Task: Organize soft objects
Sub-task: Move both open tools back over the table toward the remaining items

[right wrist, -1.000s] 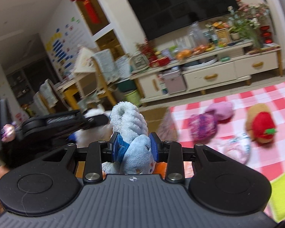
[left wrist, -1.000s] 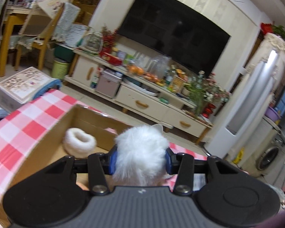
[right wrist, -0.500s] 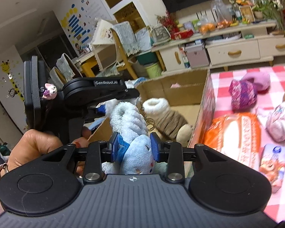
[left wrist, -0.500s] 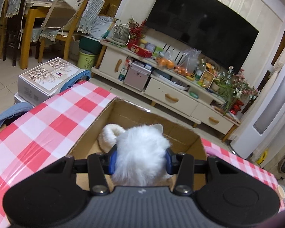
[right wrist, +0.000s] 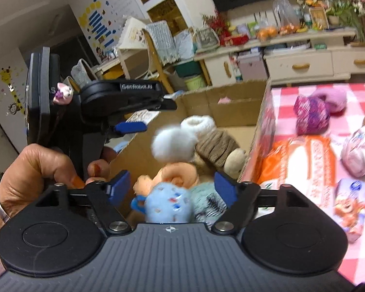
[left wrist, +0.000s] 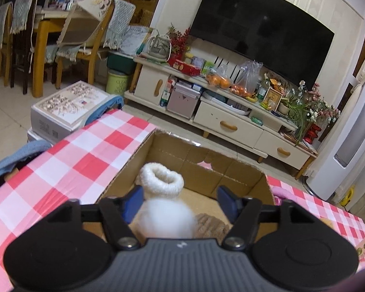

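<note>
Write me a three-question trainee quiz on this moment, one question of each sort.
1. True or false: both grippers are open.
2. Multiple choice: the white fluffy ball is (A) clamped in the left gripper, (B) free over the cardboard box, (C) on the checked tablecloth.
3. Short answer: which soft items remain outside the box, as the right wrist view shows?

Key:
1. True; the right gripper is spread too.
2. B
3. The purple knit item and the pale bundle, among others.
</note>
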Motion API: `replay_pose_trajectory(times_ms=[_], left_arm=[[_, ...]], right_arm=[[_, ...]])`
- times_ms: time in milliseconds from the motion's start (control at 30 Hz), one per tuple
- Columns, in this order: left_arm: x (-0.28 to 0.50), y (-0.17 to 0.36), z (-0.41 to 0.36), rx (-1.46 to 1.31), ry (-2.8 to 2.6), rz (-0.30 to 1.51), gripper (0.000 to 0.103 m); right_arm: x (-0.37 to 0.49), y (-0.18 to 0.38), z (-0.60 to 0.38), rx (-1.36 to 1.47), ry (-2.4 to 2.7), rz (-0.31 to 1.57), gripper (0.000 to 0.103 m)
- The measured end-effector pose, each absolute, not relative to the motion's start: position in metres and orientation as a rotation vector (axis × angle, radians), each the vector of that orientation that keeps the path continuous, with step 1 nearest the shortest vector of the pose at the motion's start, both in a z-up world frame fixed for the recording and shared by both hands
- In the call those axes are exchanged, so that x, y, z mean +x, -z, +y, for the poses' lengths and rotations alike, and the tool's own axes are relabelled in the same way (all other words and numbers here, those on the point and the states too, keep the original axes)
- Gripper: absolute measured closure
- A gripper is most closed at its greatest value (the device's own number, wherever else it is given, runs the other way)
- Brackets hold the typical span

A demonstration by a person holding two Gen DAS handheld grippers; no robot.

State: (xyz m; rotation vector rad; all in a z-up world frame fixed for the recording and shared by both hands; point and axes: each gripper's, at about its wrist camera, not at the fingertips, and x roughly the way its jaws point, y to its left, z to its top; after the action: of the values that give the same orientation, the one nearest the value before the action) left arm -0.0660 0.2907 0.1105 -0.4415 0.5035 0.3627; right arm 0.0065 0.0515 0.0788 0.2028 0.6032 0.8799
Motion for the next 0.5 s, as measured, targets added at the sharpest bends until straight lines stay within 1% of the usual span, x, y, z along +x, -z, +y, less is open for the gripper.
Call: replay_pose_trajectory(times_ms=[233, 367, 433, 500], left_arm=[[-0.067, -0.121, 0.275, -0.392, -0.348, 0.468, 0.016], [-0.065, -0.124, 0.265, -0.368, -0.334, 0.462, 0.013], [-0.065, -0.126, 0.261, -0.367, -0.327, 0.46, 0.009], [-0.065, -0.127, 0.257, -0.363, -0.323, 0.456, 0.008]], right_arm=[[-0.009, -0.094, 0.023, 0.175, -0.799, 0.49, 0.003], [-0.016, -0.094, 0.013, 0.163, -0.741, 0.444, 0.002], [-0.017, -0.094, 0.01, 0.164, -0.726, 0.438, 0.001], [-0.019, -0.093, 0.008, 0.161, -0.706, 0.432, 0.0]])
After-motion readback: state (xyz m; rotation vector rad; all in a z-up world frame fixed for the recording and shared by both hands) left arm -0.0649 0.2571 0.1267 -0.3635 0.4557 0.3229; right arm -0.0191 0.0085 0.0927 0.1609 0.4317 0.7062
